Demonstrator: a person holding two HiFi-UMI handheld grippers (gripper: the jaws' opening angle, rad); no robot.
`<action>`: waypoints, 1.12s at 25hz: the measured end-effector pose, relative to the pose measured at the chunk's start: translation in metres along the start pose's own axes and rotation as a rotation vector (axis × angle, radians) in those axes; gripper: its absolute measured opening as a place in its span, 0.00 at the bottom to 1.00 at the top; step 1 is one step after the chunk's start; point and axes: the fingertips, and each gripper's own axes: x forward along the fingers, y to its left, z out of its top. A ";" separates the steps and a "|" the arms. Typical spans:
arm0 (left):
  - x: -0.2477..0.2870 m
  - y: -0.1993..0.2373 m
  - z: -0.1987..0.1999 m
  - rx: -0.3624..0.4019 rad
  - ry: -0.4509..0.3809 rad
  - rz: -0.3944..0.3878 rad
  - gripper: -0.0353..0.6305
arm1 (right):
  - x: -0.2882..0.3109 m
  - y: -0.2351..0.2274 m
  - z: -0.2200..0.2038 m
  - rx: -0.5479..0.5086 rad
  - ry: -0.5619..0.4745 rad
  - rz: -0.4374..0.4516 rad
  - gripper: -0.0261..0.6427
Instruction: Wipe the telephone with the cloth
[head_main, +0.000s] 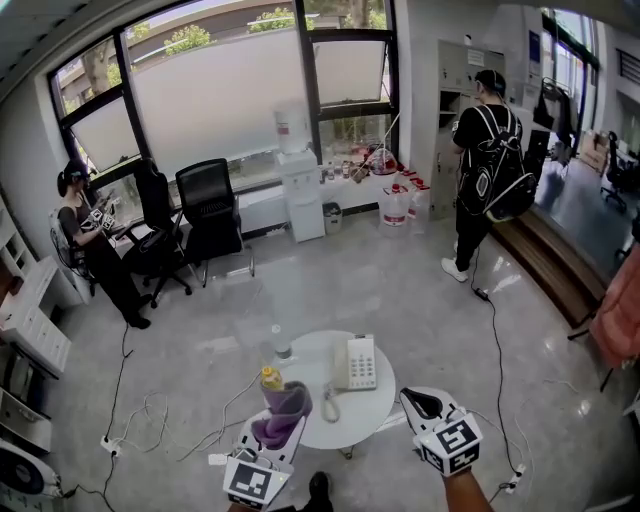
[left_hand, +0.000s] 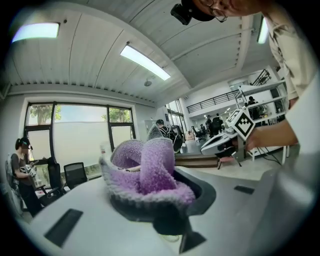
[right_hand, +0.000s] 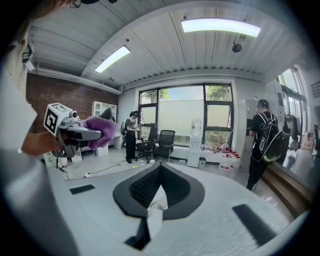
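The white telephone (head_main: 356, 362) lies on the round white table (head_main: 365, 412), its coiled cord hanging toward the front edge. My left gripper (head_main: 281, 405) is held over the table's left edge and is shut on a bunched purple cloth (head_main: 283, 408). In the left gripper view the cloth (left_hand: 146, 170) fills the jaws and hides the fingertips. My right gripper (head_main: 423, 403) hovers just off the table's right edge, to the right of the telephone. Its jaws are shut with nothing held (right_hand: 159, 189). The telephone does not show in either gripper view.
A clear bottle (head_main: 281, 343) and a small yellow-topped item (head_main: 271, 378) stand on the table's left side. Cables (head_main: 150, 415) trail over the floor at left. Office chairs (head_main: 210, 215), a water dispenser (head_main: 301, 190), a seated person (head_main: 88, 245) and a standing person with a backpack (head_main: 488, 170) are farther off.
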 end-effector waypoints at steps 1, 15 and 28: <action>0.007 0.007 -0.005 -0.010 0.003 -0.013 0.19 | 0.010 0.000 -0.002 0.013 0.008 -0.006 0.03; 0.100 0.050 -0.093 -0.135 0.076 -0.082 0.19 | 0.146 -0.038 -0.061 0.070 0.130 -0.031 0.03; 0.162 0.080 -0.177 -0.226 0.120 -0.084 0.19 | 0.253 -0.057 -0.133 0.105 0.216 -0.036 0.03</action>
